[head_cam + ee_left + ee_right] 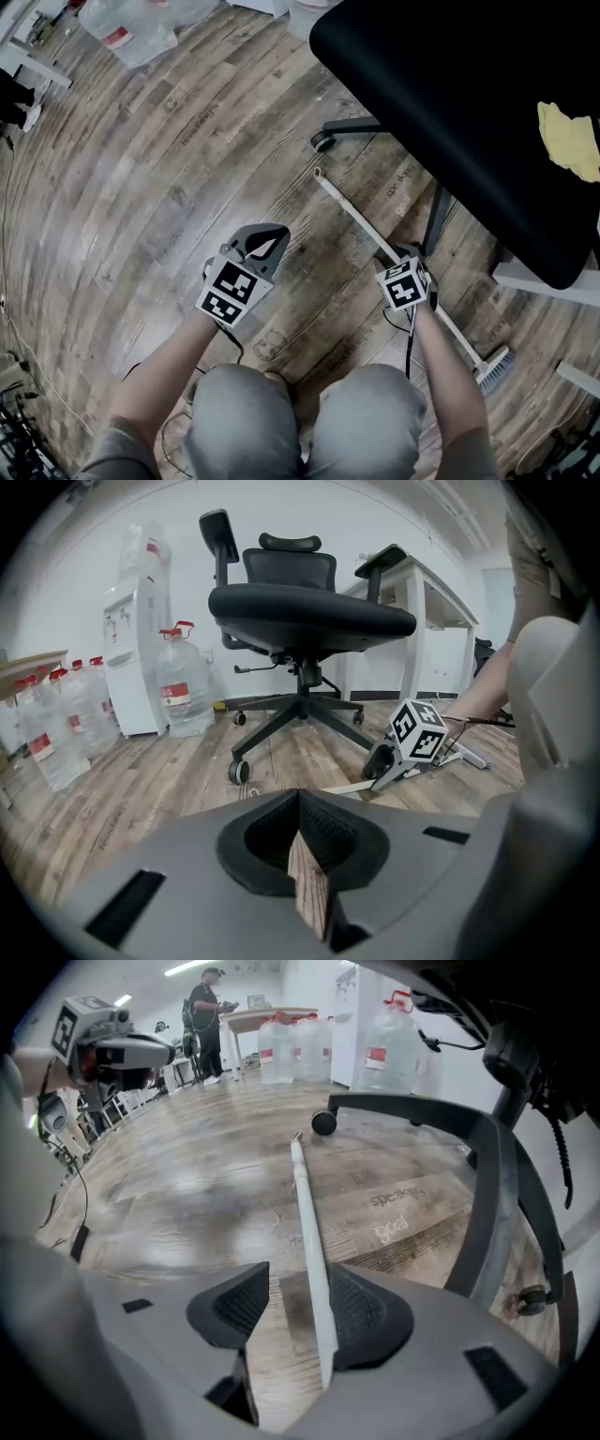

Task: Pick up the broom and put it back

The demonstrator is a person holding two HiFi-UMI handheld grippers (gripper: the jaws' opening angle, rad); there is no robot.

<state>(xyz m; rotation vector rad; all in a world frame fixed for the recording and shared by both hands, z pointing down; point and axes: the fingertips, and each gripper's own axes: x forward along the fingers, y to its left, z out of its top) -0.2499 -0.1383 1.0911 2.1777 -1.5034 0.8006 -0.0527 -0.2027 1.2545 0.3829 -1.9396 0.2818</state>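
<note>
- Wood-plank floor [141, 187] is spreading out under the office chair [309, 611]; water bottles [178, 691] and a white dispenser [136, 649] are standing by the wall behind the chair.
- Broom [356, 217] is lying flat beside the chair's base; its long handle is pointing its tip at a chair castor [323, 141]; the brush head [494, 366] is lying well away from the chair.
- Right gripper [300, 1288] is straddling the handle, jaws apart, not clamping it.
- Left gripper [298, 808] is hovering off the chair's side, jaws closed together, gripping nothing.
</note>
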